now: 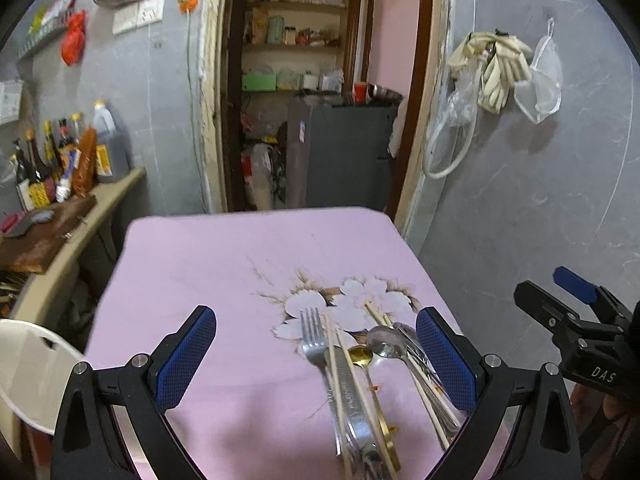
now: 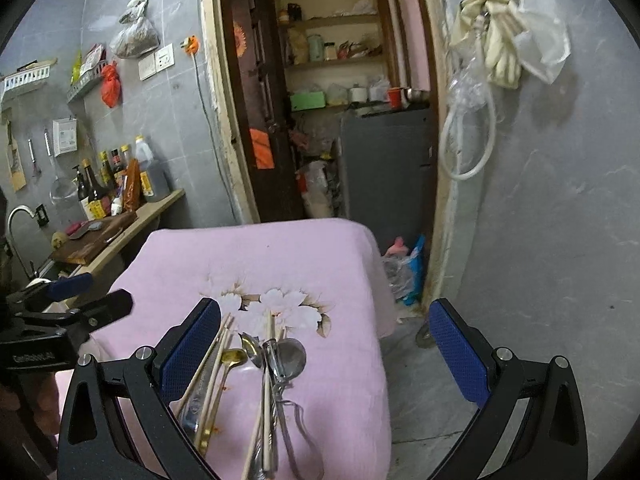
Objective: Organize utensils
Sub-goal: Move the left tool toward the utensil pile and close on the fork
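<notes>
Fork (image 1: pixel 312 336), spoons (image 2: pixel 290 354), chopsticks (image 1: pixel 352 376) heaped unsorted on table (image 1: pixel 192 264); left gripper (image 1: pixel 316 364) and right gripper (image 2: pixel 324 350) both wide open, empty, poised above heap, likely to start picking

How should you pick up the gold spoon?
Grip the gold spoon by its thin handle, just behind the bowl, coming from above with the left hand-held gripper. It lies flat on the cloth, chopsticks close alongside, so pinch across the narrow handle.
</notes>
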### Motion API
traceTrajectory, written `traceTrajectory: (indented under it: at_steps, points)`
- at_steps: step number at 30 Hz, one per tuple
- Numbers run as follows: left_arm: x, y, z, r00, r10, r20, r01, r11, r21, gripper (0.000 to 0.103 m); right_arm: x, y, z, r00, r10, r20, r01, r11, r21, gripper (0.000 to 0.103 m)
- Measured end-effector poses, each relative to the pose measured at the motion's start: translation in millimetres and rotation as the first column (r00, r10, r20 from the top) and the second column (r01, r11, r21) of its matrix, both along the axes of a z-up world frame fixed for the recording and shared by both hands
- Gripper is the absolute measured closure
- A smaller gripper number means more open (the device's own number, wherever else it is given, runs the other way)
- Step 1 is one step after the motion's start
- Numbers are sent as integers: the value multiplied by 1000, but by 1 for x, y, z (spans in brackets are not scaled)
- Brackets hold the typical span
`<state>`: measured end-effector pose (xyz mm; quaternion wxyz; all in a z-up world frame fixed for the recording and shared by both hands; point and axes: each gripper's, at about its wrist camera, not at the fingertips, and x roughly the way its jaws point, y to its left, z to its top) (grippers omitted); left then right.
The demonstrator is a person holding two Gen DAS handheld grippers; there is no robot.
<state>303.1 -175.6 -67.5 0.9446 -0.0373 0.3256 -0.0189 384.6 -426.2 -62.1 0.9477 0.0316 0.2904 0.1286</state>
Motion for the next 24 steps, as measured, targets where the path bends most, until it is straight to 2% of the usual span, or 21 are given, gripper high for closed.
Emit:
traceTrajectory:
  at_steps: [6,9,11,14,17,21,24]
  points:
    - [27,-6,-34,996,-17,-84,18,1000,3,18,31,-3,-39,993,54,-109,-46,996,73,4]
    - [39,-3,-49,992,-9,-129,8,1000,-11,28,40,2,-55,986,87,-144,-74,993,96,25]
    - [48,1,-58,989,4,-148,-8,1000,-25,31,46,8,-66,977,115,-181,-96,989,109,39]
    - [63,6,-71,983,23,-181,-30,999,-38,37,53,19,-80,961,157,-228,-133,984,117,53]
    - [75,8,-81,980,33,-199,-42,998,-40,39,59,32,-92,942,202,-267,-180,978,106,61]
    - [90,11,-94,972,25,-233,-39,998,-53,52,64,44,-103,912,260,-317,-236,965,112,67]
    - [99,16,-103,963,14,-268,-37,996,-80,57,65,52,-109,893,293,-343,-268,956,120,72]
